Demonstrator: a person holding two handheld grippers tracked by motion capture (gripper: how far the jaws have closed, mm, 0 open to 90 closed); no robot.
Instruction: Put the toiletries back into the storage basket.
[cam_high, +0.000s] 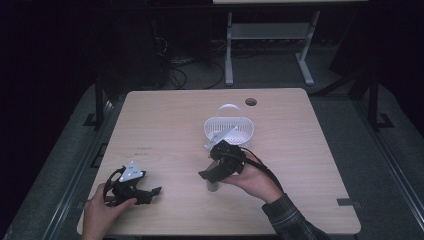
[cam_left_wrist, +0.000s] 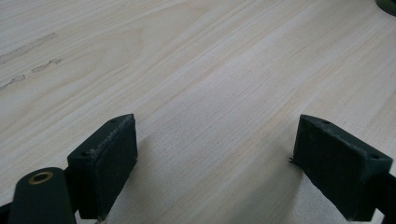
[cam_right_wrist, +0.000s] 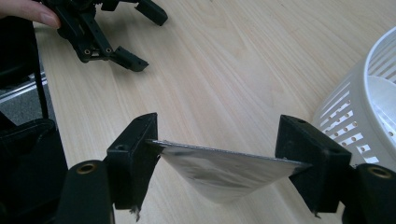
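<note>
The light wooden worktop (cam_high: 165, 120) carries everything, with a round grommet hole (cam_high: 251, 102) near its far edge. Toward the far middle stands a white slotted plastic basket (cam_high: 229, 126) with a hoop handle; in the right gripper view its perforated wall (cam_right_wrist: 359, 116) rises just beside the right-hand jaw. The right hand-held gripper (cam_high: 215, 175), held in the person's right hand (cam_high: 257, 180), sits just in front of the basket and points down at the worktop. Its jaws stand partly closed, and in the right gripper view a small grey metal cup (cam_right_wrist: 224, 172) lies between them, its thin rim reaching from one pad to the other so that both pads appear to touch it. From above, the same cup (cam_high: 213, 186) shows as a small grey cylinder on the worktop under that gripper's tips, near the basket but not touching it. Well to the left, near the front edge, the left hand-held gripper (cam_high: 150, 192) rests low on the worktop in the person's left hand (cam_high: 102, 210), with its grey three-cornered plate (cam_high: 132, 171) on top. Its jaws are spread wide with nothing between them: the left gripper view looks along them over bare wood grain (cam_left_wrist: 210, 93).
</note>
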